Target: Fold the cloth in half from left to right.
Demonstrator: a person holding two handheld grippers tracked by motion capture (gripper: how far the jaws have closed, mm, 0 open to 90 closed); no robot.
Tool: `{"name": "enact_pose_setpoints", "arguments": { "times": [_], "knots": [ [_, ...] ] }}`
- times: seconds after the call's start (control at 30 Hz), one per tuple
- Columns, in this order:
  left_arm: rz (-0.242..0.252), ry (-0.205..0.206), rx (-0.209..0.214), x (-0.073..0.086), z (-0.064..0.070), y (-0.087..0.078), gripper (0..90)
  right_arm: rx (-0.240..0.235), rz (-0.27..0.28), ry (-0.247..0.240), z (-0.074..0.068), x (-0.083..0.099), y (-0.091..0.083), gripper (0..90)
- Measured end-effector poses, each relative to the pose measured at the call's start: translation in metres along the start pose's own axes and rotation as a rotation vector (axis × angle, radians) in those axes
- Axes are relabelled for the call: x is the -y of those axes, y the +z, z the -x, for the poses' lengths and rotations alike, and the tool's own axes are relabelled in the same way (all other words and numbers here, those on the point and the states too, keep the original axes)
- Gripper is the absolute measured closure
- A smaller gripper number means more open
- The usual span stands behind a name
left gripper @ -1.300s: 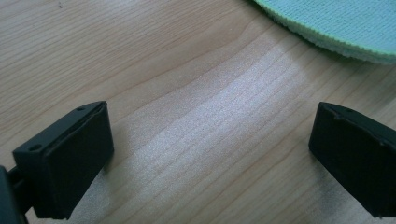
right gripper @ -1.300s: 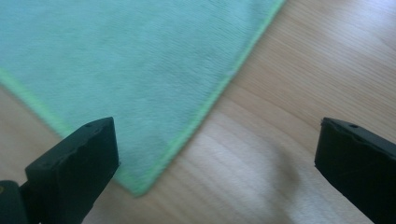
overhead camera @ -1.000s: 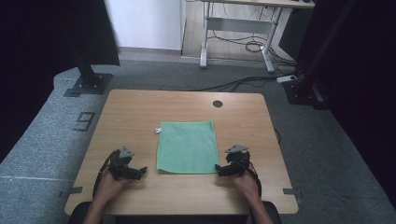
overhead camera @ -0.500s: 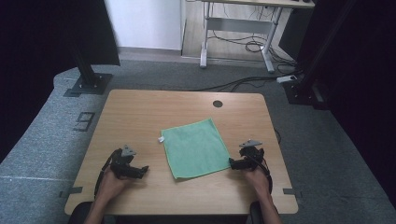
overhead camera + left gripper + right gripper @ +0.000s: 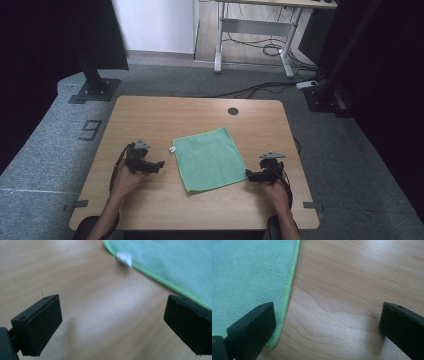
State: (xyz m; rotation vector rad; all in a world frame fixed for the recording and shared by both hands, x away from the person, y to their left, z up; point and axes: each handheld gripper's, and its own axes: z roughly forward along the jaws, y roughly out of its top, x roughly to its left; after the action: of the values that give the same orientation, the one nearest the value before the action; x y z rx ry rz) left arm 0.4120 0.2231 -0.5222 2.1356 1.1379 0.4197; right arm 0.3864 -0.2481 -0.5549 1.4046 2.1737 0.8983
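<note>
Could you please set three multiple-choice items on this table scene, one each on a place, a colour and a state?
1. Where does the white tag sit on the cloth?
A. at the corner nearest the left gripper
B. at the corner nearest the right gripper
C. in the middle

2. What colour is the cloth?
A. red
B. green
C. yellow

3. How does the cloth lie on the table?
A. rolled up
B. bunched in a heap
C. spread flat, askew to the table's edges

Answers: 1 A, the high view shows the tag at the cloth's left corner. 2 B, all three views show green. 3 C, it lies flat and turned.
</note>
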Motion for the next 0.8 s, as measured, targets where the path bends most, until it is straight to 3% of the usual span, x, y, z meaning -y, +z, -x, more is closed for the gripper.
{"name": "enact_pose_setpoints", "arguments": {
  "times": [0.3,0.53,0.8],
  "knots": [
    [-0.005,0.033,-0.045,-0.031,-0.008,0.022,1.9,0.001,0.023,0.004,0.0,0.003,0.0,0.0],
    [0.024,0.0,-0.054,-0.053,-0.019,0.042,2.6,0.0,0.023,0.004,0.0,0.003,0.0,0.0],
    [0.022,-0.036,-0.067,-0.056,-0.028,0.071,2.9,-0.001,0.023,0.002,0.0,0.003,0.0,0.0]
  ]
}}
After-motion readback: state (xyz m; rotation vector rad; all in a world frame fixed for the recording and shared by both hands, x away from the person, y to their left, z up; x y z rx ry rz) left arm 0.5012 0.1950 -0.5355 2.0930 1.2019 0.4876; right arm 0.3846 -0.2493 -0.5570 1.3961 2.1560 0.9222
